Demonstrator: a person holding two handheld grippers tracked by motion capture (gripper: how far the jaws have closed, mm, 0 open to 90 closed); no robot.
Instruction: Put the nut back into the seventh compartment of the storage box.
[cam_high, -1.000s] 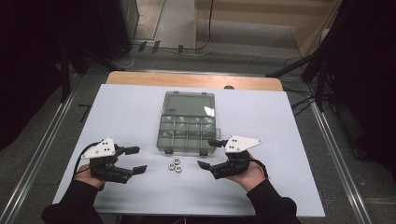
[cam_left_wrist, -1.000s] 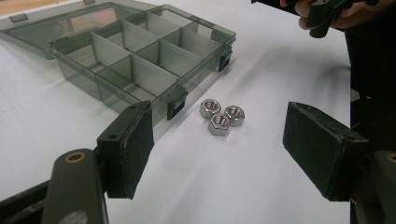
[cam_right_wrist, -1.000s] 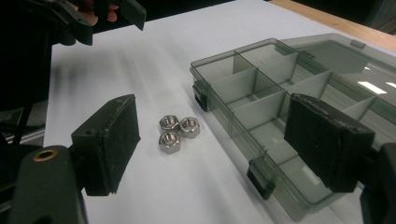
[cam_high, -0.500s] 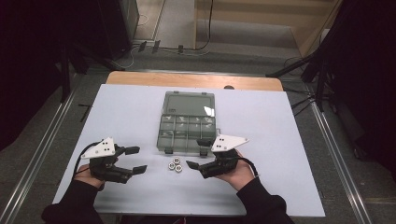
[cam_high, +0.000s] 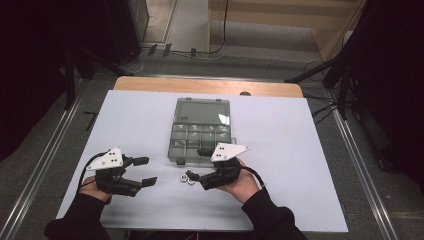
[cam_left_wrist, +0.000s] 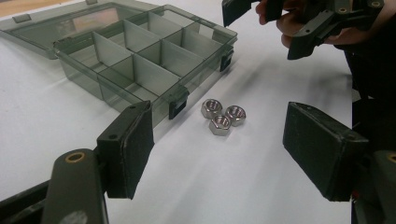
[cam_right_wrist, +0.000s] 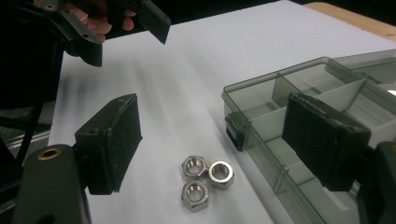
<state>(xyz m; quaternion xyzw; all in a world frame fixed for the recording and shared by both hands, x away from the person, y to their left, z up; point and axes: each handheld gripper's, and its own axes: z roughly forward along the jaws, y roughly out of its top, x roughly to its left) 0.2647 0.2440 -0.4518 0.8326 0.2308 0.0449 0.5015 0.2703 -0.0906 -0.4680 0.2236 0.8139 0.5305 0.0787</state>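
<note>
just ahead of right tongs (cam_high: 196, 164): nuts (cam_high: 188, 177)

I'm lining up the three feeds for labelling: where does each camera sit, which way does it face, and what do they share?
High view: above the person's side, facing forward and down on the table; both forearms, left gripper and right gripper show.
Left gripper view: rides the left gripper, looking between open jaws at three nuts and the compartment box; the right gripper shows farther off.
Right gripper view: rides the right gripper, open, above the nuts.
All views share nuts and box.
</note>
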